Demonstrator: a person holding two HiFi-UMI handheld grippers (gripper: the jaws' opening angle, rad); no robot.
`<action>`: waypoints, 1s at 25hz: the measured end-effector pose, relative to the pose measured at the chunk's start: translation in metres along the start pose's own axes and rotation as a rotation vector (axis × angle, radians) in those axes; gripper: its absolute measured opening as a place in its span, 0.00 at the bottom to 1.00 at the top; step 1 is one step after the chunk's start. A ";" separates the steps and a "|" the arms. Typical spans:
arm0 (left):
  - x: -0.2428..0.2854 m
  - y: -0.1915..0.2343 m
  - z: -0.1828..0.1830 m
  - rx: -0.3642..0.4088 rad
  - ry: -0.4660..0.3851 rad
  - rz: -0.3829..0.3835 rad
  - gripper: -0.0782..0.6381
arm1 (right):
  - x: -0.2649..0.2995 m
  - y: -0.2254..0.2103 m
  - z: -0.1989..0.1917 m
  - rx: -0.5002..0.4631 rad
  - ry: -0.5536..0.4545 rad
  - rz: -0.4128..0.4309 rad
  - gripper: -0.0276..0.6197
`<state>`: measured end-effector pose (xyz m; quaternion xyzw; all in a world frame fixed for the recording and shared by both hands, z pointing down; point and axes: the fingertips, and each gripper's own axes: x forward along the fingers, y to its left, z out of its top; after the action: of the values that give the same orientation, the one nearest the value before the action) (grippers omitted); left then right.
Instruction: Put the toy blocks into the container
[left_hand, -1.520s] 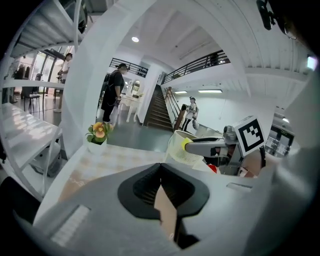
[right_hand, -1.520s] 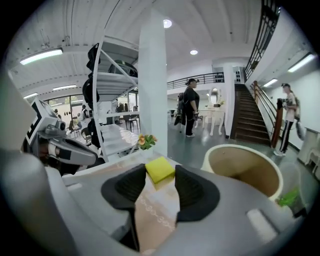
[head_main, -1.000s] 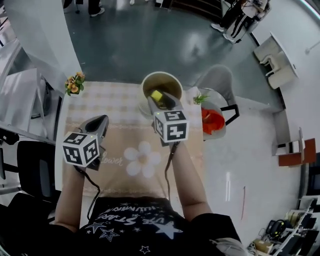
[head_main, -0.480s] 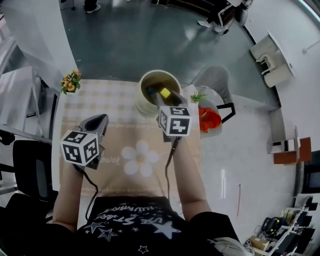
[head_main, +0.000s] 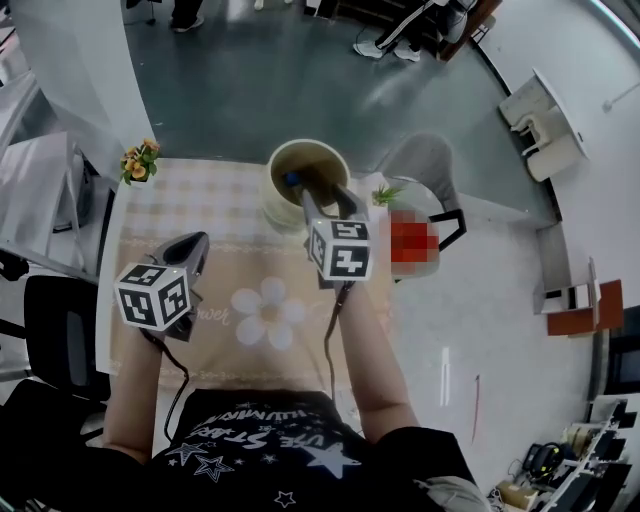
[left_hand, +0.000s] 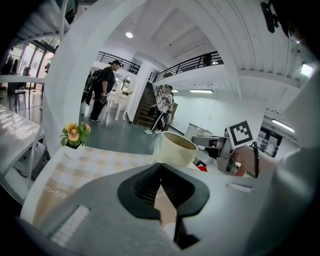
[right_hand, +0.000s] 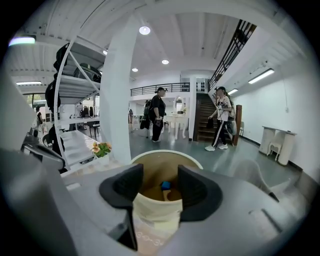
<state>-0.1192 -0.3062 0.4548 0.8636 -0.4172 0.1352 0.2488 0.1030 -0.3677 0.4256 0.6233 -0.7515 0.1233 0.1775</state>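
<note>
1. Since the earlier frames, the yellow block carried between the fingers of the right gripper (head_main: 326, 200) was no longer seen there. Those fingers had just been opening and were spread wide with nothing gripped, only the container showing through the gap.
2. Nearest the person, the left gripper (head_main: 193, 250) was held low over the tabletop (head_main: 200, 200). Its fingers were brought together at the tips with nothing between them.
3. Further out, the right gripper was poised at the near rim of the container (head_main: 278, 208), a cream round tub standing upright near the far edge of the tabletop.
4. Inside the tub, a blue block (right_hand: 165, 185) was seen lying on the bottom beside pale, wood-coloured pieces. The yellow block could not be made out and was judged to have been dropped in.
5. The blocks were judged to be light, stiff and smooth-sided, so liable to slip from a loose pinch. A block was judged best taken across two flat opposite faces with a modest squeeze, and sturdy enough for a short drop.
6. Beyond, a pot of flowers (head_main: 138, 160) was seen at the tabletop's far left corner, and a grey chair (head_main: 425, 160) behind the container.
</note>
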 end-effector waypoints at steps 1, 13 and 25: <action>-0.001 -0.005 -0.001 0.000 -0.004 0.005 0.12 | -0.003 0.000 -0.001 -0.004 -0.001 0.011 0.38; -0.018 -0.061 -0.027 -0.002 -0.027 0.091 0.12 | -0.040 0.009 -0.016 -0.056 -0.029 0.168 0.38; -0.050 -0.097 -0.077 -0.088 -0.040 0.247 0.12 | -0.068 0.029 -0.056 -0.099 -0.014 0.370 0.32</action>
<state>-0.0756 -0.1802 0.4661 0.7964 -0.5309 0.1292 0.2593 0.0913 -0.2787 0.4485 0.4657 -0.8597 0.1127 0.1770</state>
